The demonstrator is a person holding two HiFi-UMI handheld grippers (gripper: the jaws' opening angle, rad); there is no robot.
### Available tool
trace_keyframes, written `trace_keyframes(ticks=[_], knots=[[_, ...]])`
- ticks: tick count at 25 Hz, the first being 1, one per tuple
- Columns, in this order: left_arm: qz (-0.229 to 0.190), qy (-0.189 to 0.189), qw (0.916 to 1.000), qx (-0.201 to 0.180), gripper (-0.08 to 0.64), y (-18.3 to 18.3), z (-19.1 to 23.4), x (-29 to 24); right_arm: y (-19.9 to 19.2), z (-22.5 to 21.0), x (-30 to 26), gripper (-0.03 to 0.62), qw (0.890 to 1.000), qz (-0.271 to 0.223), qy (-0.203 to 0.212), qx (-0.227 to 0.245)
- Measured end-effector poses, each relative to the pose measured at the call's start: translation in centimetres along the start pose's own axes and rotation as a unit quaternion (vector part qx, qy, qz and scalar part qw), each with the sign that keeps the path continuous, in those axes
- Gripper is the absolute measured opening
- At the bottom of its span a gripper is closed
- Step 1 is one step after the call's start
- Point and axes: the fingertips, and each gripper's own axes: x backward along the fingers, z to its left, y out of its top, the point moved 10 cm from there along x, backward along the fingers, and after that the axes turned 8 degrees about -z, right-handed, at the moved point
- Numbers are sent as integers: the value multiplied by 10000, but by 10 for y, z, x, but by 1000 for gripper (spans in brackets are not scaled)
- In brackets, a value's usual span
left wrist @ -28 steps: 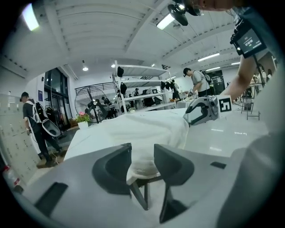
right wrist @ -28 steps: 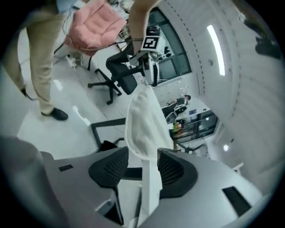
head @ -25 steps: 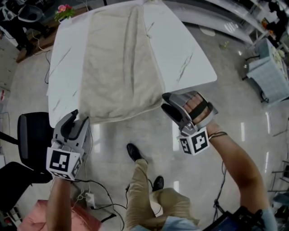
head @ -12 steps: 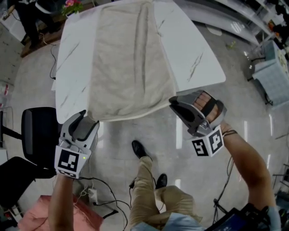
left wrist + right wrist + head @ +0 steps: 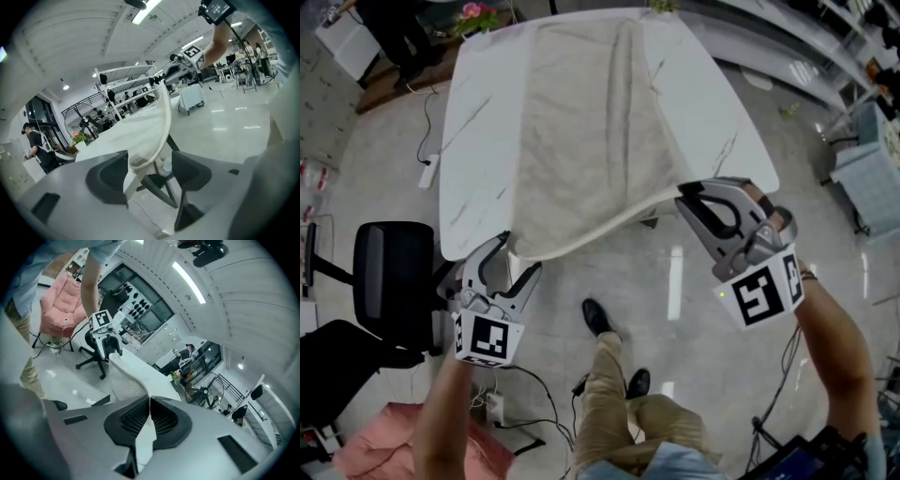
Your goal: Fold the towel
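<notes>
Since our right gripper has clamped the towel at the table edge, our left gripper (jaws opening round its corner) lags.

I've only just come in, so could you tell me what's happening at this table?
A person with a gripper in each hand is working on a beige towel spread on a white table. The right gripper is shut on its near right corner, raised off the table. On the left gripper, the jaws are opening, the near left corner loose between them.
</notes>
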Motion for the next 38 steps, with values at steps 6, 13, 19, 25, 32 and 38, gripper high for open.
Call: trace_keyframes(ticks=[6, 13, 19, 25, 32, 38], knots=[[-9, 99, 9989, -456, 110, -14, 1, -4, 3, 7, 5, 26, 9998, 78, 75, -145], [36, -253, 9982, -537, 25, 20, 18, 6, -13, 28, 36, 26, 9984, 334, 448, -41], [83, -600, 9973, -413, 25, 53, 21, 26, -9, 38, 60, 26, 9981, 443, 415, -46], [287, -759, 9961, -336, 25, 84, 7, 53, 8, 43, 90, 26, 9982, 411, 372, -210], [124, -695, 9975, 41, 25, 118, -3, 86, 36, 49, 128, 25, 9977, 362, 260, -501], [101, -633, 9979, 86, 25, 147, -9, 113, 61, 50, 157, 25, 9970, 300, 104, -700]])
